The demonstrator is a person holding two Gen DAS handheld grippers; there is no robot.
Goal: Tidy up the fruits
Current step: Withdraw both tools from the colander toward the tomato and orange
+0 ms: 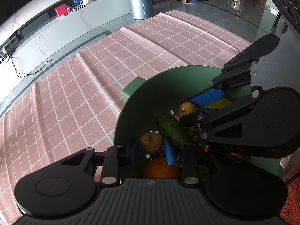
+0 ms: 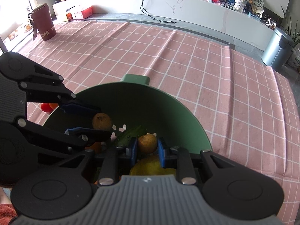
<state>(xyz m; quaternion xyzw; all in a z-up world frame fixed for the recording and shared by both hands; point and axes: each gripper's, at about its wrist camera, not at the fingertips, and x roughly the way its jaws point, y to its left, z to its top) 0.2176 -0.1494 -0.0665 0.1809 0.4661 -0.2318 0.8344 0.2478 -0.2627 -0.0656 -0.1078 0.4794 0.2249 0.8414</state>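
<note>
A green bowl (image 1: 168,86) with a handle sits on the pink checked cloth and holds fruit; it also shows in the right wrist view (image 2: 150,101). My left gripper (image 1: 151,144) is inside it, shut on a small brown round fruit (image 1: 151,142). Below lies an orange (image 1: 161,168), beside it a green cucumber (image 1: 172,129). My right gripper (image 2: 147,144) is shut on another small brown fruit (image 2: 147,143), above a yellow fruit (image 2: 150,166). Each gripper appears in the other's view: the right one (image 1: 196,108), the left one (image 2: 93,120).
A brown cup (image 2: 44,23) stands at the cloth's far left. A red fruit (image 2: 46,107) and an orange one lie outside the bowl's left rim. A silver bin (image 1: 140,1) stands on the floor beyond the table. A white low cabinet (image 2: 187,9) runs behind.
</note>
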